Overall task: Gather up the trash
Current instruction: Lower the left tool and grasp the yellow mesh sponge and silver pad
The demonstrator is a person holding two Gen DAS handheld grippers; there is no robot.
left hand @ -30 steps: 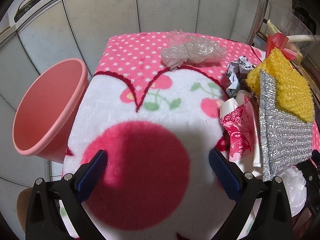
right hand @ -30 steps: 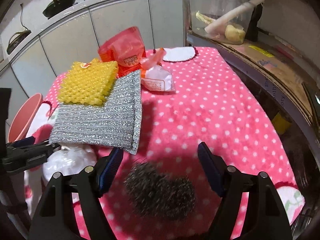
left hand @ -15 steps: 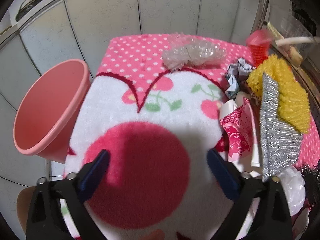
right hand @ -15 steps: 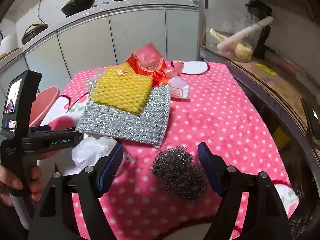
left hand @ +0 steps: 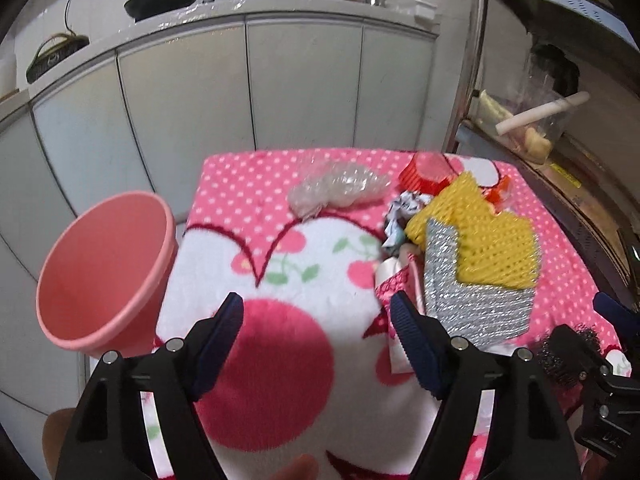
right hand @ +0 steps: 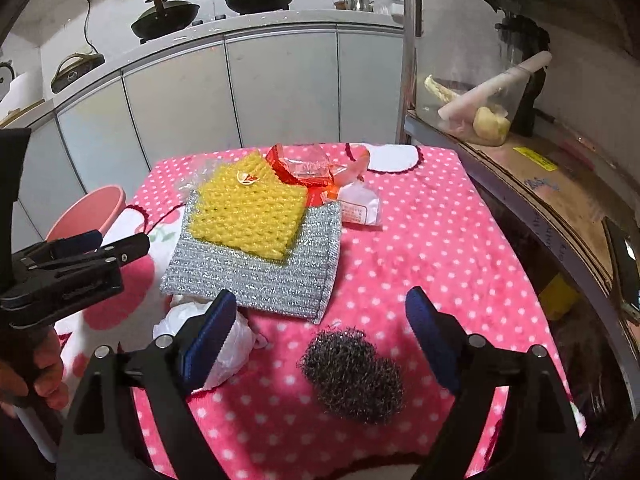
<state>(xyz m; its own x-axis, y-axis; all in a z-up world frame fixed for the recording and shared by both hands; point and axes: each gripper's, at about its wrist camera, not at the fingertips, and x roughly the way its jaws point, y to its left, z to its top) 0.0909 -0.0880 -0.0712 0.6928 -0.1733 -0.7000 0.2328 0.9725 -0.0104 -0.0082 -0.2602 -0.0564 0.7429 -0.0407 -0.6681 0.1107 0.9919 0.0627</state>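
Trash, scattered over worktop (right hand: 420, 240) under pink dotted blanket; none yet collected, judging by layout.

Pink bin (left hand: 104, 272): off left edge of worktop, mouth tilted toward left gripper (left hand: 316, 340). Appears empty.

Left gripper: fingers spread wide, holding nothing, hovering above blanket's red circle.

Clear plastic wrap (left hand: 340, 192): far side, centre, lying loose. Light and crinkly; best pinched at bunched middle.

Crumpled paper (left hand: 400, 216): just beside yellow cloth (right hand: 250, 210), which lies on silver cloth (right hand: 256, 272). Cloths likely not trash; avoid snagging.

White plastic bag (right hand: 224, 336): tucked at near edge of silver cloth, partly behind right gripper's left finger.

Right gripper (right hand: 320, 340): fingers wide apart, empty, straddling steel-wool scourer (right hand: 354, 376).

Red wrapper (right hand: 304, 168): far side, touching yellow cloth.

Advice: take nearest loose piece first, close fully before lifting, carry low to bin.
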